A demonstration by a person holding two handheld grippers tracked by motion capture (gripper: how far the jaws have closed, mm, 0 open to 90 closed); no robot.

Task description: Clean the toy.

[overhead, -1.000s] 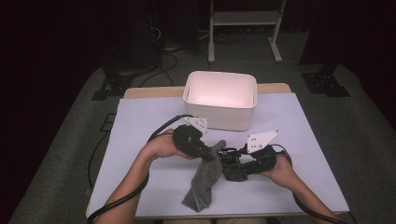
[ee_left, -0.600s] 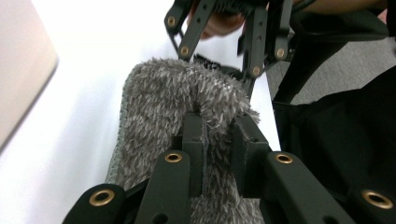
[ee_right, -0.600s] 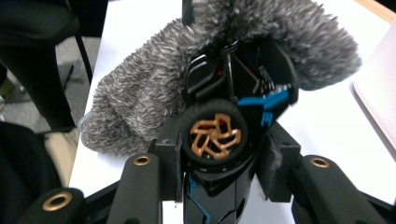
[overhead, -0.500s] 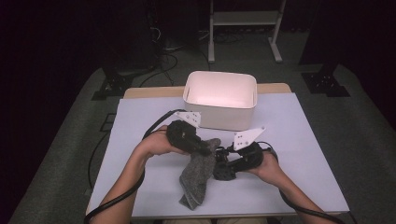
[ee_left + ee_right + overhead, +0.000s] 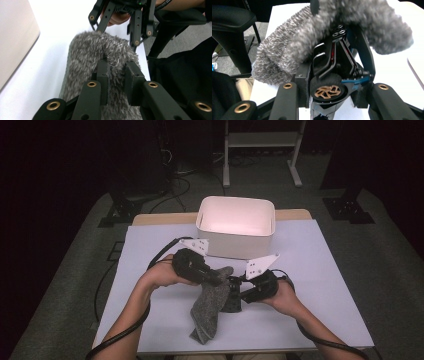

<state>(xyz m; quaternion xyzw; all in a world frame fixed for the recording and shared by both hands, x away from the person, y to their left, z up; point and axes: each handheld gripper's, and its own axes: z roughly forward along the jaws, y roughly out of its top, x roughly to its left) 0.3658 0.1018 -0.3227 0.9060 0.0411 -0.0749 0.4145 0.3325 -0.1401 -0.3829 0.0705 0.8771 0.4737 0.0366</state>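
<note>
A grey fuzzy cloth [image 5: 207, 310] hangs from my left gripper [image 5: 219, 279] down to the white table [image 5: 310, 270]. In the left gripper view the left gripper [image 5: 117, 72] is shut on a fold of the cloth [image 5: 95, 50]. My right gripper [image 5: 236, 295] sits just right of it, shut on a small black toy car [image 5: 232, 304]. In the right gripper view the car's wheel with a bronze hub [image 5: 328, 91] is clamped between the jaws of the right gripper [image 5: 333, 80]. The cloth [image 5: 287, 50] drapes over the car's top.
A white bin [image 5: 235, 242] stands behind the grippers at the table's far middle; its wall [image 5: 15, 37] shows at left in the left gripper view. A black chair [image 5: 232, 20] stands off the table's near edge. Bare tabletop lies to both sides.
Both grippers have shifted left, and the right one has closed in on the left. The hanging cloth has swung left with them and now lies over the toy car.
</note>
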